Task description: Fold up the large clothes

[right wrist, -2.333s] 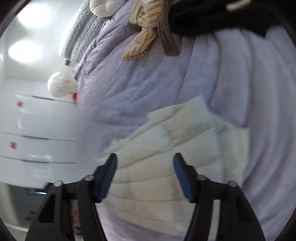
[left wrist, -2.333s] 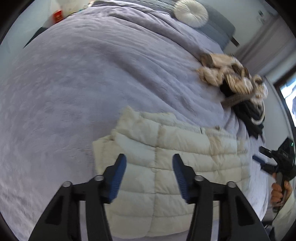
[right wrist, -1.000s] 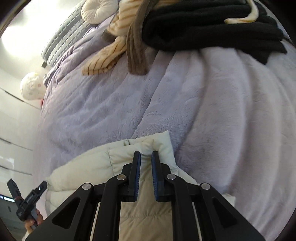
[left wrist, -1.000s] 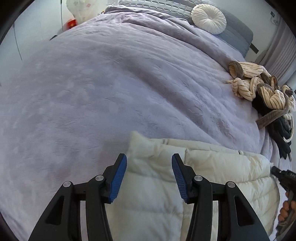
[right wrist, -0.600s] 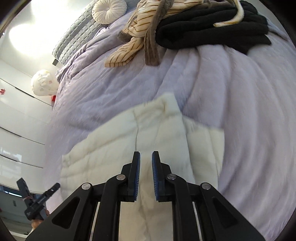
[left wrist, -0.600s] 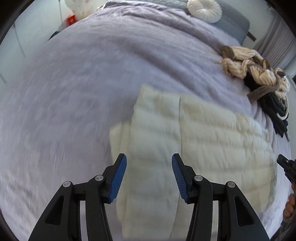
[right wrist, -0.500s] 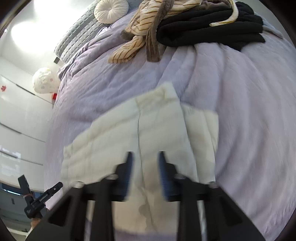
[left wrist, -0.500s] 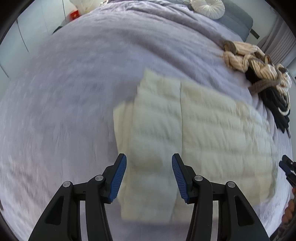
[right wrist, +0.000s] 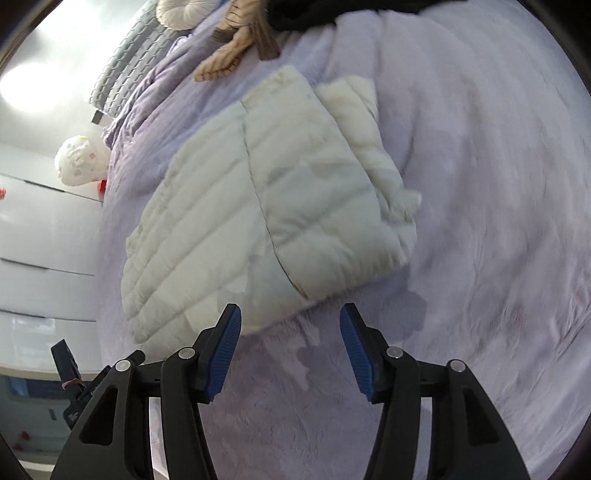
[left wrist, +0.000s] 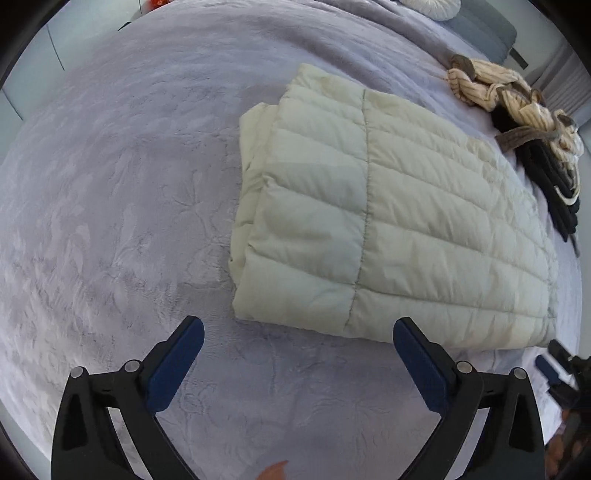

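Observation:
A cream quilted puffer jacket lies folded into a flat rectangle on the lilac bedspread. It also shows in the right wrist view, with layered edges at its right side. My left gripper is open and empty, hovering just short of the jacket's near edge. My right gripper is open and empty, also just short of the jacket's near edge. The right gripper's tip shows at the left wrist view's right edge.
A pile of striped beige and black clothes lies past the jacket at the bed's right side. A round white cushion and grey headboard are at the far end. White cabinets stand beside the bed.
The right gripper, shut on the jacket's edge a second ago, has opened and let go. Both grippers have drawn back from the folded jacket, and the left has opened wider.

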Available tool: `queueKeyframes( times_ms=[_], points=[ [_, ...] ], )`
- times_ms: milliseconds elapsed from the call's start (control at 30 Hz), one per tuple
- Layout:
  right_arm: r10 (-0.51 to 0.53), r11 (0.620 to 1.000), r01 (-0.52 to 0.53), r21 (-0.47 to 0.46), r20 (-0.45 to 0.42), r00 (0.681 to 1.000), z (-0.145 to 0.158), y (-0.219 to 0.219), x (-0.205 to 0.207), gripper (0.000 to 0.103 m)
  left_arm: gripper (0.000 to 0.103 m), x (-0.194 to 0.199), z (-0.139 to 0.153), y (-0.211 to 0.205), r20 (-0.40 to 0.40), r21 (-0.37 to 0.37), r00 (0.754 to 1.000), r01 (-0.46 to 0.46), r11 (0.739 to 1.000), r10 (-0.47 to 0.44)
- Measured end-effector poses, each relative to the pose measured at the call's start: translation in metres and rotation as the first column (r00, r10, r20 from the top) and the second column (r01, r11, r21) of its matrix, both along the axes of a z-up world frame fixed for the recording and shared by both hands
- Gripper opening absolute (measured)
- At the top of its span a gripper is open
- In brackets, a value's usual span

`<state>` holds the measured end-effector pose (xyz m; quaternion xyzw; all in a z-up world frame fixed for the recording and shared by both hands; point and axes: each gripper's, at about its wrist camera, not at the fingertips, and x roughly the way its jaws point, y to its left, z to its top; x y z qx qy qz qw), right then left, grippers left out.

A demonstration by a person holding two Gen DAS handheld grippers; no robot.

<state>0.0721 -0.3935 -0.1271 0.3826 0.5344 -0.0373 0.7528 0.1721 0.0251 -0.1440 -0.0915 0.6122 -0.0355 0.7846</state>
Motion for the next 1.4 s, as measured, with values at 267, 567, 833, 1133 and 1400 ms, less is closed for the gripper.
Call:
queueKeyframes(
  times_ms=[267, 567, 833, 1133, 1400],
  points=[
    [-0.075, 0.987, 0.071, 0.141, 0.023, 0.997, -0.019, -0.006, -0.007, 0.103, 0.103, -0.002, -0.006, 0.001, -0.011, -0.051, 1.000, -0.016, 0.999, 0.015],
    [-0.103, 0.962, 0.091, 0.256, 0.035, 0.994, -0.031, -0.012, 0.005, 0.103, 0.103, 0.001, -0.027, 0.009, -0.062, -0.167, 0.996, -0.075, 0.983, 0.065],
    [-0.199, 0.909, 0.171, 0.380, 0.034, 0.979, -0.052, -0.025, 0.018, 0.103, 0.103, 0.010, -0.046, 0.042, -0.072, -0.382, 0.982, -0.190, 0.904, 0.176],
    [-0.258, 0.857, 0.209, 0.471, 0.040, 0.965, -0.074, -0.025, 0.041, 0.103, 0.103, 0.033, -0.065, 0.049, -0.087, -0.507, 0.965, -0.256, 0.823, 0.246],
    [-0.281, 0.821, 0.223, 0.525, 0.032, 0.959, -0.088, -0.025, 0.056, 0.101, 0.064, 0.058, -0.068, 0.044, -0.051, -0.477, 0.961, -0.262, 0.839, 0.271]
  ],
)
